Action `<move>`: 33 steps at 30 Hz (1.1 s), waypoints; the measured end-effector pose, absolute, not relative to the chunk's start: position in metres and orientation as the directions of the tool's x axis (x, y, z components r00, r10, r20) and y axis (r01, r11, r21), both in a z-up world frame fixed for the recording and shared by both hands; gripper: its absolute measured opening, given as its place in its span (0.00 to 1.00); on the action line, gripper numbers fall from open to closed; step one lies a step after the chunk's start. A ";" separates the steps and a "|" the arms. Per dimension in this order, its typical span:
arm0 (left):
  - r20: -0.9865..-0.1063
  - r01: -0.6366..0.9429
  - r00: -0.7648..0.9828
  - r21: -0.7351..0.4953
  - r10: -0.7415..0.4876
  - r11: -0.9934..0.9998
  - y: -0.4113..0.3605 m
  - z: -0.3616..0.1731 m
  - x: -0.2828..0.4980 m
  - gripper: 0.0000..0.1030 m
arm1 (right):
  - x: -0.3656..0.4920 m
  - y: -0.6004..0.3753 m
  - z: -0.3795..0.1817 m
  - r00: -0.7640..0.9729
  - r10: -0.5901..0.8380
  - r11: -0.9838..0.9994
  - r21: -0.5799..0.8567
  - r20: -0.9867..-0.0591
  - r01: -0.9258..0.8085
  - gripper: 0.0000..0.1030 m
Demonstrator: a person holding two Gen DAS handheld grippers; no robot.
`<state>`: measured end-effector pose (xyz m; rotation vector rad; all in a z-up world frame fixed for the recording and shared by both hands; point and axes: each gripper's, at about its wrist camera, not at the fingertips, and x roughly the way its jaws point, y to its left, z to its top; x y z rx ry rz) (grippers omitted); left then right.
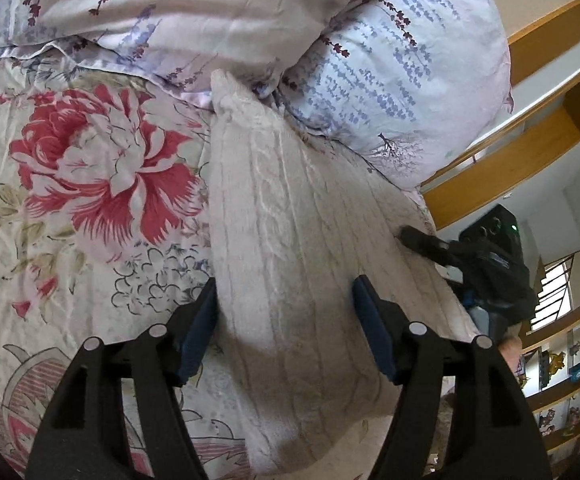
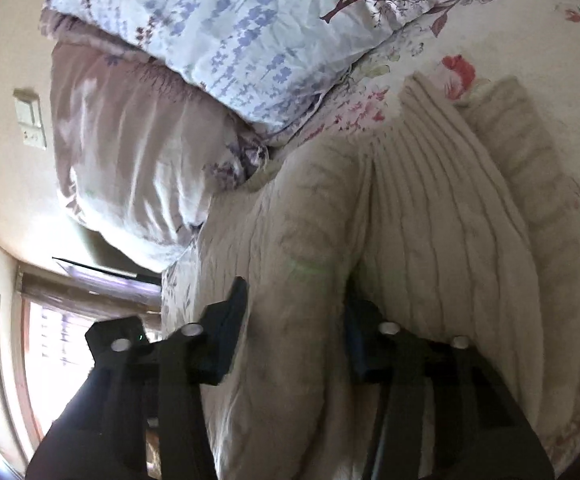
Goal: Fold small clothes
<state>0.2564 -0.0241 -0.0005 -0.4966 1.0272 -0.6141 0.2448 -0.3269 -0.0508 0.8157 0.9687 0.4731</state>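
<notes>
Close beside the sweater (image 1: 290, 240) lie pillows (image 1: 402, 92).

1. we see a cream cable-knit sweater (image 1: 290, 240) lying on the floral bed, one narrow end against the pillows.
2. in the right wrist view the sweater (image 2: 430, 240) lies bunched in ribbed folds, not flat.

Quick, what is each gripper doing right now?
Left gripper: open, jaws apart around the cream sweater.
Right gripper: open, astride a fold of the sweater, not clamped.
</notes>
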 end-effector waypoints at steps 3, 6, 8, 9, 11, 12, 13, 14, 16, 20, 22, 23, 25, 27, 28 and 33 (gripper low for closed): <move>-0.611 0.216 0.372 -0.675 -0.698 0.706 -0.019 -0.002 0.260 0.67 | 0.243 -0.318 -0.041 0.541 0.608 0.703 0.710 -0.581 -0.029 0.20; -0.594 0.201 0.374 -0.698 -0.712 0.687 -0.013 -0.002 0.260 0.68 | 0.225 -0.305 -0.008 0.626 0.514 0.806 0.579 -0.587 -0.118 0.19; -0.589 0.210 0.380 -0.696 -0.713 0.687 -0.013 0.000 0.259 0.69 | 0.213 -0.298 0.011 0.669 0.464 0.849 0.506 -0.580 -0.150 0.18; -0.585 0.217 0.384 -0.695 -0.714 0.686 -0.013 0.001 0.258 0.70 | 0.206 -0.295 0.023 0.696 0.425 0.877 0.453 -0.579 -0.159 0.18; -0.578 0.232 0.386 -0.694 -0.719 0.682 -0.014 0.003 0.257 0.70 | 0.196 -0.294 0.037 0.735 0.360 0.914 0.374 -0.575 -0.156 0.18; -0.572 0.240 0.386 -0.695 -0.723 0.678 -0.014 0.004 0.255 0.70 | 0.191 -0.296 0.043 0.754 0.321 0.932 0.331 -0.573 -0.146 0.18; -0.572 0.244 0.388 -0.693 -0.723 0.679 -0.015 0.005 0.255 0.70 | 0.188 -0.297 0.047 0.767 0.293 0.943 0.303 -0.571 -0.134 0.18; -0.573 0.250 0.390 -0.687 -0.721 0.682 -0.016 0.005 0.254 0.70 | 0.185 -0.300 0.049 0.776 0.264 0.953 0.278 -0.573 -0.120 0.18; -0.573 0.255 0.383 -0.688 -0.724 0.679 -0.018 0.004 0.254 0.70 | 0.186 -0.308 0.048 0.775 0.237 0.959 0.266 -0.586 -0.092 0.18; -0.570 0.274 0.370 -0.687 -0.733 0.673 -0.021 0.006 0.252 0.70 | 0.183 -0.322 0.048 0.784 0.189 0.967 0.250 -0.592 -0.044 0.18; -0.566 0.286 0.366 -0.687 -0.739 0.668 -0.023 0.008 0.251 0.70 | 0.183 -0.330 0.047 0.787 0.168 0.968 0.251 -0.593 -0.017 0.18; -0.561 0.295 0.363 -0.688 -0.743 0.663 -0.024 0.009 0.250 0.68 | 0.183 -0.333 0.045 0.783 0.162 0.967 0.254 -0.600 -0.005 0.18; -0.565 0.304 0.355 -0.684 -0.745 0.663 -0.026 0.011 0.249 0.68 | 0.185 -0.337 0.040 0.771 0.145 0.968 0.252 -0.621 0.021 0.18; -0.565 0.315 0.347 -0.682 -0.749 0.660 -0.029 0.012 0.248 0.68 | 0.180 -0.345 0.040 0.777 0.161 0.958 0.286 -0.608 0.026 0.18; -0.565 0.320 0.344 -0.681 -0.750 0.659 -0.030 0.012 0.248 0.68 | 0.178 -0.347 0.041 0.784 0.176 0.952 0.307 -0.595 0.020 0.18; -0.560 0.358 0.304 -0.682 -0.771 0.637 -0.038 0.011 0.246 0.68 | 0.191 -0.358 0.016 0.726 0.169 0.947 0.313 -0.666 0.067 0.24</move>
